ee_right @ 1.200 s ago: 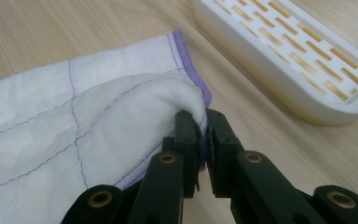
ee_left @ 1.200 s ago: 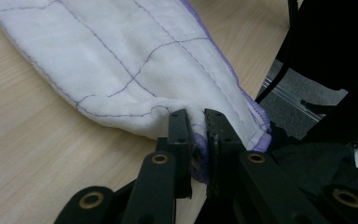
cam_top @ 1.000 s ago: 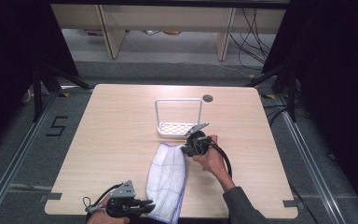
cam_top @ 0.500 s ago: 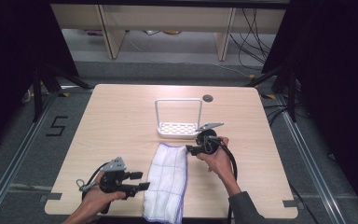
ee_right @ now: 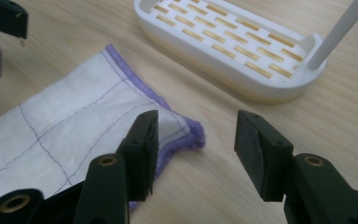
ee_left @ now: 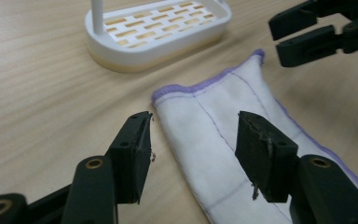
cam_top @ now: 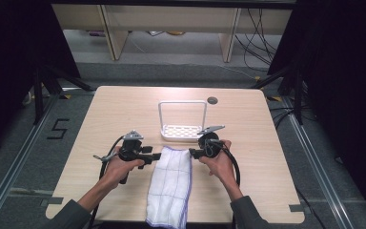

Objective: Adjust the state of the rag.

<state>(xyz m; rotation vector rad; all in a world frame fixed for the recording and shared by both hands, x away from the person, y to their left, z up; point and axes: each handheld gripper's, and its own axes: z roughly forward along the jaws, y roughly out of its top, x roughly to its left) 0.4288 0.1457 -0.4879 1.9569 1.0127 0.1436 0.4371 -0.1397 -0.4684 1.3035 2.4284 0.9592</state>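
A white cloth (cam_top: 171,183) with purple edging and thin grid stitching lies folded lengthwise at the table's front middle, its near end hanging over the edge. My left gripper (cam_top: 158,156) is open beside the cloth's far left corner. In the left gripper view the cloth (ee_left: 214,121) edge lies between the spread jaws of that gripper (ee_left: 193,140). My right gripper (cam_top: 193,152) is open at the far right corner. The right gripper (ee_right: 196,135) straddles the cloth's (ee_right: 74,121) rumpled corner, low over the table.
A white slotted rack (cam_top: 183,135) with an upright hoop handle stands just beyond the cloth; its wall (ee_left: 158,46) (ee_right: 233,74) is close ahead of both grippers. A small round grommet (cam_top: 212,100) sits at the table's back.
My left gripper has moved from the table's front edge forward to the cloth's far left corner. The right gripper shifted slightly right. The cloth now lies narrower and straighter.
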